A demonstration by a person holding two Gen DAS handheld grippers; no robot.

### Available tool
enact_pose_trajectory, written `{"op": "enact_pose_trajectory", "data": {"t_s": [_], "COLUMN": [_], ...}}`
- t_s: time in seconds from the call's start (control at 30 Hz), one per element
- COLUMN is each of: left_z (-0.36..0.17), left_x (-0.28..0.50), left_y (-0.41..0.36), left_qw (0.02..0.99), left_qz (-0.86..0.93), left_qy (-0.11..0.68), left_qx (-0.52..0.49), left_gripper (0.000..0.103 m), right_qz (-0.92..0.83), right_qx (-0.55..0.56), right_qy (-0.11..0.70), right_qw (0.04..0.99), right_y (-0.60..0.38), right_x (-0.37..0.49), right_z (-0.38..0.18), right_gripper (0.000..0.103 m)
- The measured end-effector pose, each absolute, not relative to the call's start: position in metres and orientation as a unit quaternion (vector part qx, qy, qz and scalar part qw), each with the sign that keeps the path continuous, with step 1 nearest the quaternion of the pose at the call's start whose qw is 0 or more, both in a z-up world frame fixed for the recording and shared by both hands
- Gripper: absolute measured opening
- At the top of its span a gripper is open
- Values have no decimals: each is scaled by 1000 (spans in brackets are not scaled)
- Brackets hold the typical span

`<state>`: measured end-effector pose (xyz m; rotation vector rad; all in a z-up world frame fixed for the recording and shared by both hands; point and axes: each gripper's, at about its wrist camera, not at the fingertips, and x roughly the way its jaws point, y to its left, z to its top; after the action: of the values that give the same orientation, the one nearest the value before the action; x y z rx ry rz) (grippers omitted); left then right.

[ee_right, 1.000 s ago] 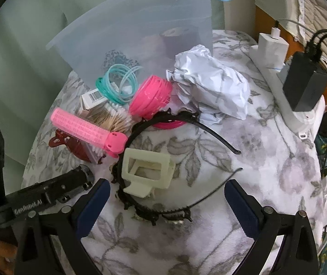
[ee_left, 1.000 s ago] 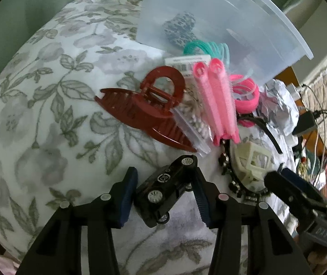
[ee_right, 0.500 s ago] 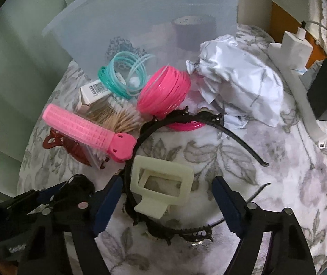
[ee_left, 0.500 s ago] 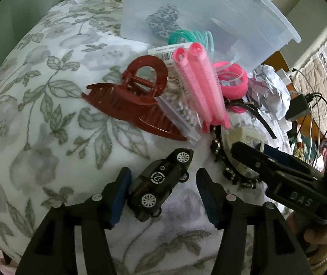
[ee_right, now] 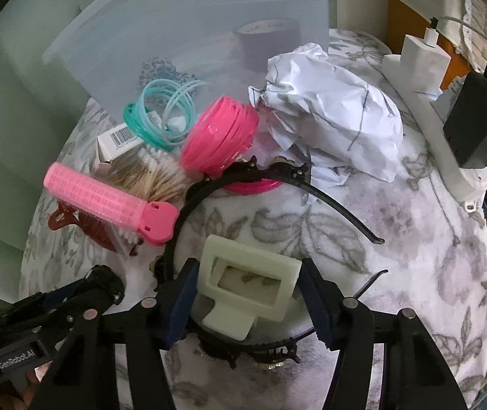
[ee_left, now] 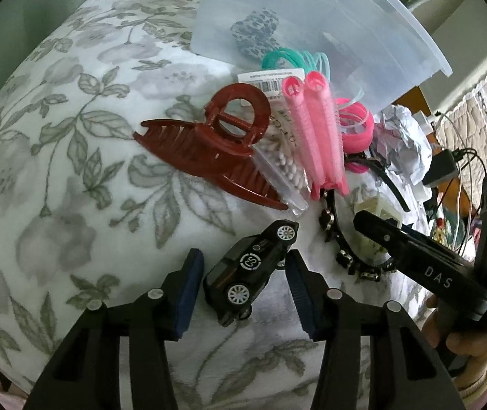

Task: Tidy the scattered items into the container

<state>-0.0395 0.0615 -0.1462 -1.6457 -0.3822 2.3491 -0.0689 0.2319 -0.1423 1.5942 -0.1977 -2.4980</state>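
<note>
A black toy car (ee_left: 252, 268) lies on the floral cloth between the open pads of my left gripper (ee_left: 241, 288), with gaps on both sides. A cream hair claw clip (ee_right: 248, 287) rests on a black beaded headband (ee_right: 277, 177); the jaws of my right gripper (ee_right: 247, 295) stand around it, pads at or near its sides. The translucent plastic container (ee_left: 329, 34) stands at the back, also in the right wrist view (ee_right: 182, 34), with a leopard-print item (ee_left: 253, 32) inside.
A dark red claw clip (ee_left: 216, 150), pink hair rollers (ee_left: 318, 133), cotton swabs (ee_right: 151, 174), teal (ee_right: 161, 112) and pink (ee_right: 219, 136) bangles, and crumpled paper (ee_right: 332, 116) lie before the container. A power strip with chargers (ee_right: 448, 102) sits at right.
My right gripper has moved forward and narrowed around the cream clip. My left gripper has backed off slightly, and the toy car lies loose between its pads.
</note>
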Motion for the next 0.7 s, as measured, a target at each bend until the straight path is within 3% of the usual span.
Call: {"op": "enact_pose_trajectory", "data": {"t_s": [0.37,0.63,0.7], "left_z": [-142,-136,-134], "left_x": [-44,-45,-44], "left_y": [99,114,119], "left_qw": [113,103,99], "left_qz": [815,819,820], "left_qy": [-77,-78,-76], "left_qx": [-562,-559,-559], "left_gripper": [51,47,42], "right_qz": [-843,-844,-845], "right_qx": [531,529,528], "right_qy": [-24,-35,-39], "right_qw": [75,75,74], "right_y": [222,230,233], "right_x": [-68,-61,-59], "right_z": [-145,-140,-138], "right_gripper": [62,61,61]}}
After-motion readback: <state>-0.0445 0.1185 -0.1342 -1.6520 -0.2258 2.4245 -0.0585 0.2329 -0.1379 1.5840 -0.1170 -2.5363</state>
